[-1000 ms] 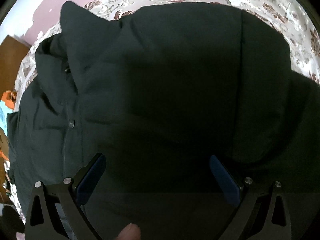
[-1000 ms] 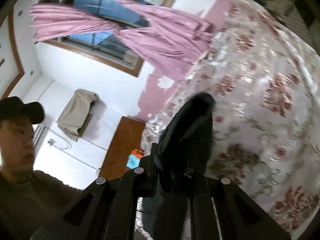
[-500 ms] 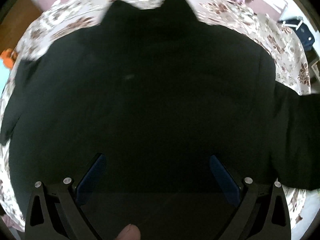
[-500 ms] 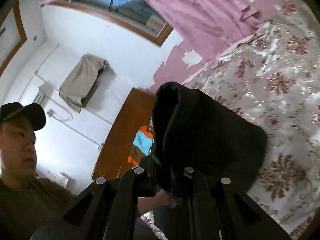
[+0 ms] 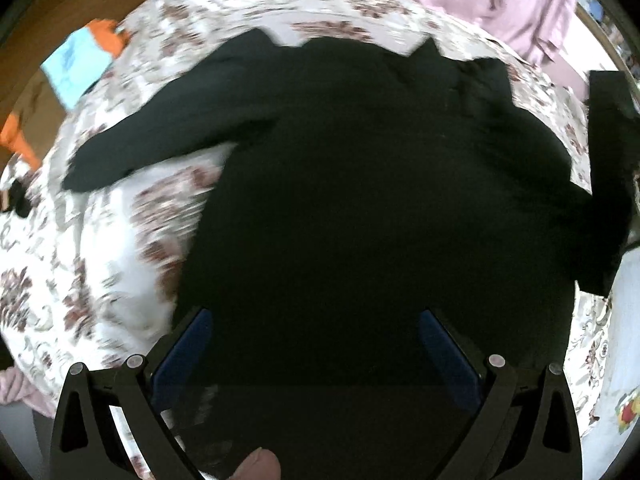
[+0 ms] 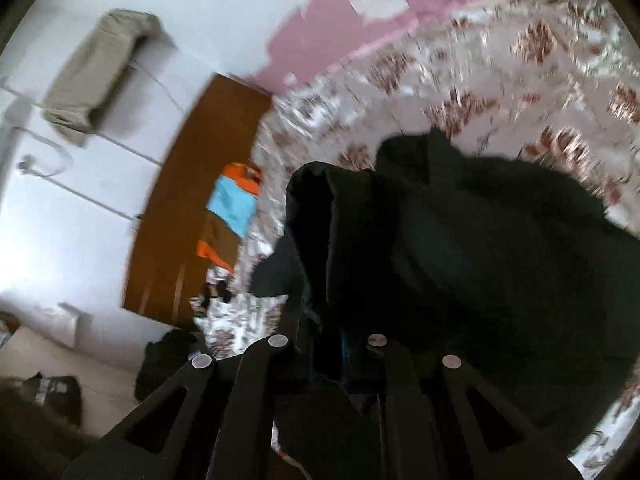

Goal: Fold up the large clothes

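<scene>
A large black jacket lies spread on the floral bedspread, one sleeve stretched out to the left. My left gripper is open and hovers over the jacket's near part, blue pads apart. In the right wrist view my right gripper is shut on a fold of the black jacket and holds that edge up above the bed; its pads are hidden in the cloth.
A wooden headboard with blue and orange clothes stands at the bed's left. Pink curtains hang behind the bed. Dark items lie on the floor. A covered air conditioner hangs on the wall.
The left gripper has pulled back and swung, so the whole jacket and its left sleeve now show. The right gripper has swung down toward the bed with the jacket fold in it.
</scene>
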### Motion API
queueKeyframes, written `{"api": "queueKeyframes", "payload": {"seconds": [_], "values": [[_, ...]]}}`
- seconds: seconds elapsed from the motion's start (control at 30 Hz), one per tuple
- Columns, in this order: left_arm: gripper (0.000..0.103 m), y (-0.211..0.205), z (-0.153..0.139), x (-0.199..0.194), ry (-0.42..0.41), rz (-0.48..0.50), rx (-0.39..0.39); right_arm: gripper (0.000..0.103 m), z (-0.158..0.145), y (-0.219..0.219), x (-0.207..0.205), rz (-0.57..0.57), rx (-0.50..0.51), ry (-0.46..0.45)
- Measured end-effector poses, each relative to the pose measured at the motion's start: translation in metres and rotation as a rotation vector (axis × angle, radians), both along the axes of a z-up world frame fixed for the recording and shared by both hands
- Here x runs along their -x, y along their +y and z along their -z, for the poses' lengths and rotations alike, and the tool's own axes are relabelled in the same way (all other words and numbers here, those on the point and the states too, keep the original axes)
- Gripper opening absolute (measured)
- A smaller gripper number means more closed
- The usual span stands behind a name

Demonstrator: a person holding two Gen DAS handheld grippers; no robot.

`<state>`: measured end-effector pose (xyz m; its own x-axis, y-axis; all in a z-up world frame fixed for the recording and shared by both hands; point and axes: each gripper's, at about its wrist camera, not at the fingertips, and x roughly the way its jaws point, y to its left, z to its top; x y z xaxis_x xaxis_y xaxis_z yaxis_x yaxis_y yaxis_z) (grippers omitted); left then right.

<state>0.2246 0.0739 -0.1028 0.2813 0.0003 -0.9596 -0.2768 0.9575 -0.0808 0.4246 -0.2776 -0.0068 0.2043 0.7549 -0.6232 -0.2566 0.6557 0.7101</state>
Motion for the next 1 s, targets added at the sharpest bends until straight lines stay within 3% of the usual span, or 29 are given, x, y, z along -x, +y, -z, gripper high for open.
{"api": "queueKeyframes", "payload": {"seconds": [0.27, 0.47, 0.53, 0.6, 0.7, 0.8, 0.9, 1.0], "values": [[0.103, 0.065, 0.008, 0.029, 0.044, -0.082, 0.016, 0.009, 0.065, 0.126, -0.013, -0.051, 0.114, 0.097], [0.103, 0.086, 0.009, 0.038, 0.045, -0.077, 0.003, 0.009, 0.094, 0.204, -0.018, -0.095, 0.179, 0.111], [0.103, 0.087, 0.011, 0.037, 0.054, -0.070, -0.002, 0.012, 0.099, 0.227, -0.017, -0.112, 0.186, 0.115], [0.103, 0.087, 0.011, 0.035, 0.057, -0.069, -0.003, 0.029, 0.108, 0.243, -0.018, -0.132, 0.202, 0.139], [0.103, 0.083, 0.011, 0.030, 0.067, -0.073, -0.007, 0.053, 0.113, 0.239, -0.014, -0.104, 0.208, 0.147], [0.103, 0.074, 0.011, 0.024, 0.079, -0.052, -0.003, 0.055, 0.108, 0.207, -0.008, -0.049, 0.214, 0.098], [0.103, 0.062, 0.012, 0.020, 0.092, -0.022, -0.003, 0.055, 0.104, 0.151, 0.002, 0.052, 0.374, 0.006], [0.103, 0.048, 0.011, 0.016, 0.113, 0.012, -0.013, 0.055, 0.117, 0.096, 0.010, 0.138, 0.551, -0.047]]}}
